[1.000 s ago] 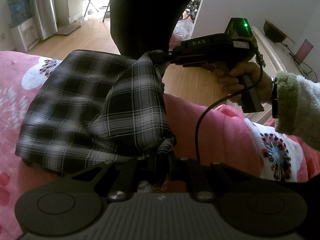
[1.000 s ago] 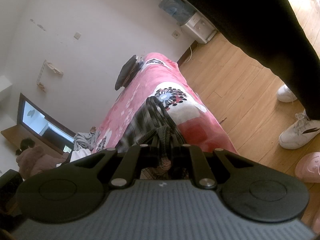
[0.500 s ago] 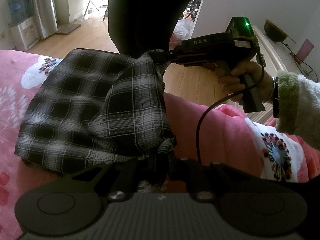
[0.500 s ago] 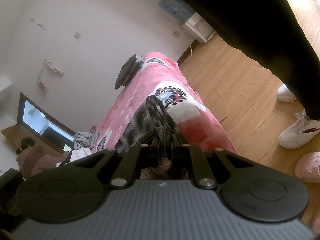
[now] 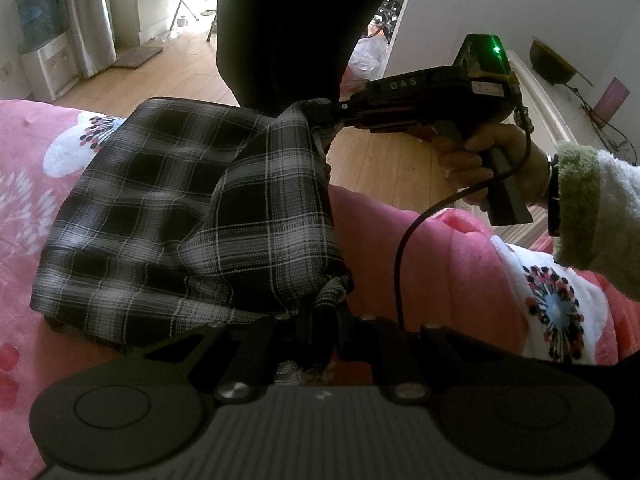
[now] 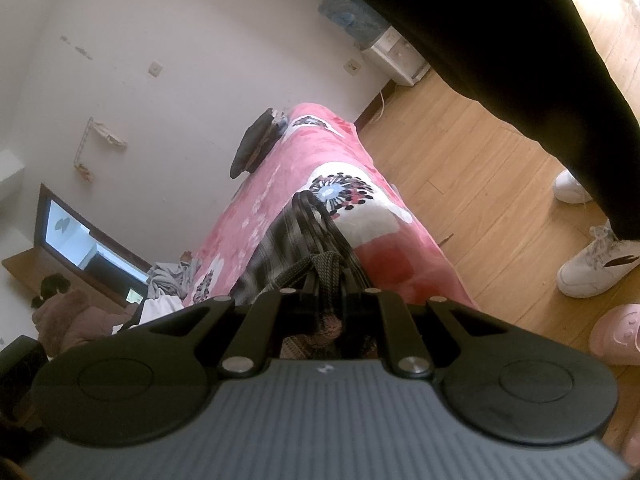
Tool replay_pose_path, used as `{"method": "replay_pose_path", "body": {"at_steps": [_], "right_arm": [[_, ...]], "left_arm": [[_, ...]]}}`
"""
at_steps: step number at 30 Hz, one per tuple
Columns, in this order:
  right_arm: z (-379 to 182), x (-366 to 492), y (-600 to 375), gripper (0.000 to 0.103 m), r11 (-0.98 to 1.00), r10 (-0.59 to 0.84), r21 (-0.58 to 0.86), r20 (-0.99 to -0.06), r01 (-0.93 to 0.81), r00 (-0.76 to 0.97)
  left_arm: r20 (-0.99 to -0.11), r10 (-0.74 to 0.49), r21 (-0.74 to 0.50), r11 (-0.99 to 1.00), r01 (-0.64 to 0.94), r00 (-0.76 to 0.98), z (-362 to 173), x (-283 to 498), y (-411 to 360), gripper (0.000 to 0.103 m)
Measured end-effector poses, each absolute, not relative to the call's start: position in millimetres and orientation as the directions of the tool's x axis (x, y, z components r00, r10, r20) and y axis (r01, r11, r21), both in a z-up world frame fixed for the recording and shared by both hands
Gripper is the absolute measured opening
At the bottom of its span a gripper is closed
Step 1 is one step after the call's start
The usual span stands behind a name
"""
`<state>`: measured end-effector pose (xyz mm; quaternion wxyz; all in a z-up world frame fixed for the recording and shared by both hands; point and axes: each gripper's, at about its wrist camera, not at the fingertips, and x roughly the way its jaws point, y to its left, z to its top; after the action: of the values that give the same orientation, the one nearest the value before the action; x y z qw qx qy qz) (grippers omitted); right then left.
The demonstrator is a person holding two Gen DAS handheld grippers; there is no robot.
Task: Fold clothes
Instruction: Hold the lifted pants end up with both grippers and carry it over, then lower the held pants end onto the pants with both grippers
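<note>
A black-and-white plaid garment (image 5: 168,216) lies on the pink flowered blanket (image 5: 420,248), its right edge lifted off the bed. My left gripper (image 5: 320,308) is shut on the near corner of that edge, the cloth bunched between its fingers. My right gripper (image 5: 320,110), seen in the left wrist view held by a hand in a fuzzy sleeve, is shut on the far corner. In the right wrist view the plaid garment (image 6: 296,236) runs away from my right gripper (image 6: 324,280), whose fingers pinch a fold of it.
A person in black trousers (image 5: 280,28) stands close at the bed's far side, with white sneakers (image 6: 592,264) on the wooden floor (image 6: 480,184). A dark item (image 6: 252,148) lies at the blanket's far end. Clothes (image 6: 168,280) are piled by a mirror.
</note>
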<state>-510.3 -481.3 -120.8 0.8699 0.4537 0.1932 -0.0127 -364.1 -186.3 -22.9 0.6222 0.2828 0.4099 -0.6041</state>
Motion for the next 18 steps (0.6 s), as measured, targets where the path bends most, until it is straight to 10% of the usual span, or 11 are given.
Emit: {"method": "replay_pose_path", "body": {"at_steps": [18], "right_arm": [[-121.5, -510.7, -483.6, 0.010, 0.594, 0.153, 0.777, -0.363, 0.208, 0.919]], "left_arm": [[-0.857, -0.510, -0.150, 0.118, 0.982, -0.069, -26.6, -363.5, -190.2, 0.011]]}}
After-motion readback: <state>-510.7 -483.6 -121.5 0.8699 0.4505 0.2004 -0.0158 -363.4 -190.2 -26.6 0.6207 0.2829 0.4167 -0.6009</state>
